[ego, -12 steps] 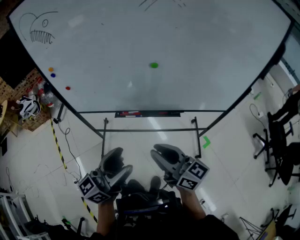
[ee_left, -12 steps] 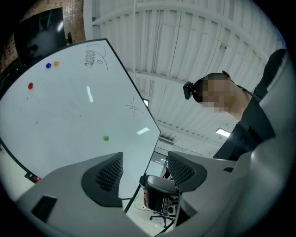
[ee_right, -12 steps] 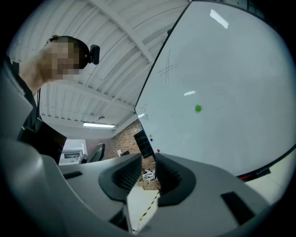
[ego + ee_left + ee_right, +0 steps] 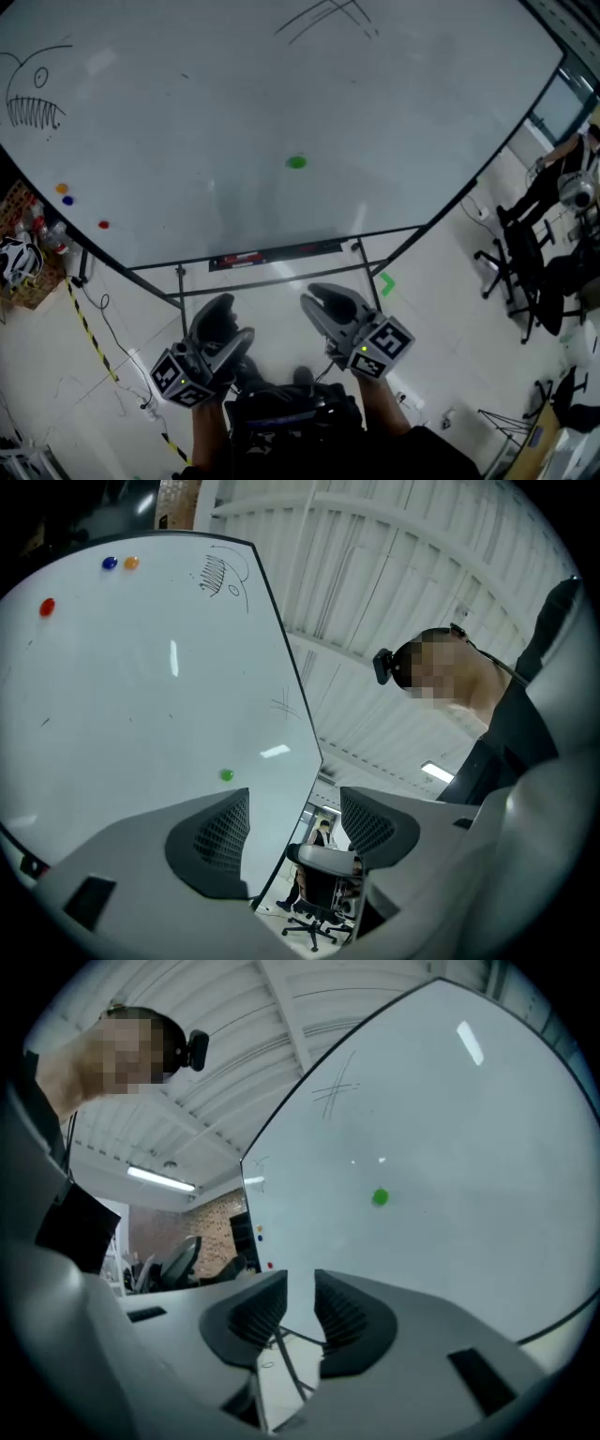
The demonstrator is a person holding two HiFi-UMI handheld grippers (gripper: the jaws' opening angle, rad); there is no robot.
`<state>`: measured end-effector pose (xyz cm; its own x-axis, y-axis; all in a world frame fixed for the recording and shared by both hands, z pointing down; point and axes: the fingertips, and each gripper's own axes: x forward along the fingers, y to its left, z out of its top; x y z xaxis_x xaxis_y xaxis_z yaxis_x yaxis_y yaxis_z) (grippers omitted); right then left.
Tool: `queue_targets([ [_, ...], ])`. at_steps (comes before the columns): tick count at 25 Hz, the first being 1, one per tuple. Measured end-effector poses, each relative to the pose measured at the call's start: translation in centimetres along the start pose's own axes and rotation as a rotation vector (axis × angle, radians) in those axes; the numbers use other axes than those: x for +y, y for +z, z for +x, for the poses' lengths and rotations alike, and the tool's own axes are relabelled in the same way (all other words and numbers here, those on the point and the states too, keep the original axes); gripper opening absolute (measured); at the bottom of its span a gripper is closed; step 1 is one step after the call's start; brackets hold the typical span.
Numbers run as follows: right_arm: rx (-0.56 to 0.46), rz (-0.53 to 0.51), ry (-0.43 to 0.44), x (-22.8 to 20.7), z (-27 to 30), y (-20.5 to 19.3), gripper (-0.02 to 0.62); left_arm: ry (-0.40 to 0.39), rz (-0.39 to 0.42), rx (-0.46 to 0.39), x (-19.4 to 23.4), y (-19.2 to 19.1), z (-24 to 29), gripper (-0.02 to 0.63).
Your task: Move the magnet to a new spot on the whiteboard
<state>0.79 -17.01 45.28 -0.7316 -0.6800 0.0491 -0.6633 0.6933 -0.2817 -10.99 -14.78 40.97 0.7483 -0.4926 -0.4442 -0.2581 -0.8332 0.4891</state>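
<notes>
A large whiteboard (image 4: 403, 103) is seen from the head view, filling the upper part of the picture. The green magnet (image 4: 296, 162) is stuck near the middle of the whiteboard, somewhat closer to its lower edge than to its upper edge. An orange magnet (image 4: 63, 187), a blue magnet (image 4: 67, 200) and a red magnet (image 4: 103, 225) are set close to the left edge, toward the lower left corner, well apart from the green one. A fish drawing (image 4: 31, 94) with jagged teeth is sketched by the left edge above them, and thin crossed lines (image 4: 323, 19) are drawn near the upper edge. A narrow tray (image 4: 272, 253) is fixed along the lower edge.

Both claws are held low in front of the person, below the lower edge of the whiteboard and over a pale floor (image 4: 450, 337). The left claw (image 4: 231, 323) is released: in the left gripper view its jaws are spread wide with nothing between them, and an office chair (image 4: 317, 892) is seen far behind the gap. The right claw (image 4: 317, 302) is also released and empty: in the right gripper view its jaws are parted by only a narrow gap, and nothing is gripped. The green magnet is well apart from both claws
</notes>
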Motion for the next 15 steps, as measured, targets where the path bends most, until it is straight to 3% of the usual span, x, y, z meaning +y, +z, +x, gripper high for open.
queue_targets([
  [5, -0.004, -0.192, -0.196, -2.0, 3.9, 3.0, 0.094, -0.060, -0.013, -0.011, 4.0, 3.6, -0.9, 0.296],
  [12, 0.058, -0.409, -0.480, -4.9, 7.0, 5.1, 0.110, -0.102, -0.057, 0.037, 7.2, 4.9, -2.1, 0.296],
  [15, 0.069, -0.505, -0.579, -6.6, 7.6, 6.5, 0.114, -0.093, -0.001, 0.022, 7.7, 6.1, -2.1, 0.296],
])
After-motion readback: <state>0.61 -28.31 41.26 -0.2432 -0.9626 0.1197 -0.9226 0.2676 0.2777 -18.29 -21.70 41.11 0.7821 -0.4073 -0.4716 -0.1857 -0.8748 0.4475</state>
